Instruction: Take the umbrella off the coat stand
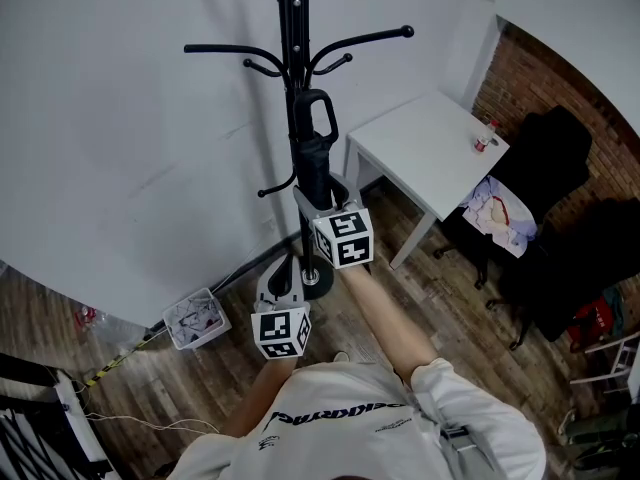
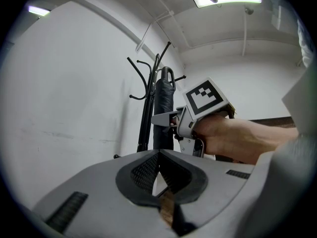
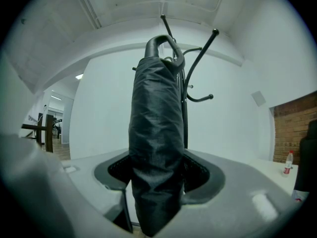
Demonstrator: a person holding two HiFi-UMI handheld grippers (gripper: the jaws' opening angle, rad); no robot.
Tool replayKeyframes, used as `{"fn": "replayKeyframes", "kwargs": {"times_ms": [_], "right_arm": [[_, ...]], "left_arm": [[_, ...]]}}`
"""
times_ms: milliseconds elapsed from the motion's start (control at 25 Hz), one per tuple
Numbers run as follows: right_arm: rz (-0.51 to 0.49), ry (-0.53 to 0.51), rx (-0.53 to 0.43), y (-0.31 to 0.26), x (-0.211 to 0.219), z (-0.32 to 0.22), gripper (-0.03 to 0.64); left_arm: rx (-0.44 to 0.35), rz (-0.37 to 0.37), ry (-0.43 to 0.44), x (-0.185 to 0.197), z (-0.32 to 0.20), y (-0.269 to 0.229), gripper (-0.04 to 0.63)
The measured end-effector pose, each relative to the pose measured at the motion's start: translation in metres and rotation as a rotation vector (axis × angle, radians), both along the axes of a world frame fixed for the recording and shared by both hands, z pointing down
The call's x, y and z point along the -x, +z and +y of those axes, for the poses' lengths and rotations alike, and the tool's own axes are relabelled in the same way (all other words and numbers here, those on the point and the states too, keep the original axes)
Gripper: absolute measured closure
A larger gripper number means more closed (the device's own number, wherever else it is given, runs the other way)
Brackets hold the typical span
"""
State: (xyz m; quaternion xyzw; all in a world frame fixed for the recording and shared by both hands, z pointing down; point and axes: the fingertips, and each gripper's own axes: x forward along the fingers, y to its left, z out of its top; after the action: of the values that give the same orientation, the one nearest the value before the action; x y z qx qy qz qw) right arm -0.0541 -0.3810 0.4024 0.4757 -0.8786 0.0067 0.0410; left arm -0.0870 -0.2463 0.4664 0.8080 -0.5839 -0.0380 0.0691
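Observation:
A folded black umbrella (image 1: 314,158) hangs by its looped handle from a hook of the black coat stand (image 1: 292,28). My right gripper (image 1: 320,196) reaches level around its lower body. In the right gripper view the dark fabric (image 3: 156,133) fills the gap between the jaws of the right gripper (image 3: 157,175), and I see no pinch in it; the stand's pole (image 3: 187,108) rises just behind. My left gripper (image 1: 283,270) waits lower and nearer, tips together with nothing in them (image 2: 158,155). Its view shows the umbrella (image 2: 164,98), the stand (image 2: 146,113) and the right gripper (image 2: 166,118).
The stand's round base (image 1: 318,288) sits on wood flooring against a white wall. To the right is a white table (image 1: 420,153) with a small bottle (image 1: 484,140), and beyond it black chairs (image 1: 545,158) draped with clothes. A small box (image 1: 195,320) lies on the floor at left.

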Motion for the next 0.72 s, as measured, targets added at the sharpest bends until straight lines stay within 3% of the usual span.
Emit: {"fn": "replayKeyframes", "kwargs": {"times_ms": [720], "right_arm": [[-0.026,0.006,0.024,0.026,-0.022,0.046,0.342]], "left_arm": [[-0.015,-0.013,0.008,-0.003,0.011,-0.005,0.598]]}}
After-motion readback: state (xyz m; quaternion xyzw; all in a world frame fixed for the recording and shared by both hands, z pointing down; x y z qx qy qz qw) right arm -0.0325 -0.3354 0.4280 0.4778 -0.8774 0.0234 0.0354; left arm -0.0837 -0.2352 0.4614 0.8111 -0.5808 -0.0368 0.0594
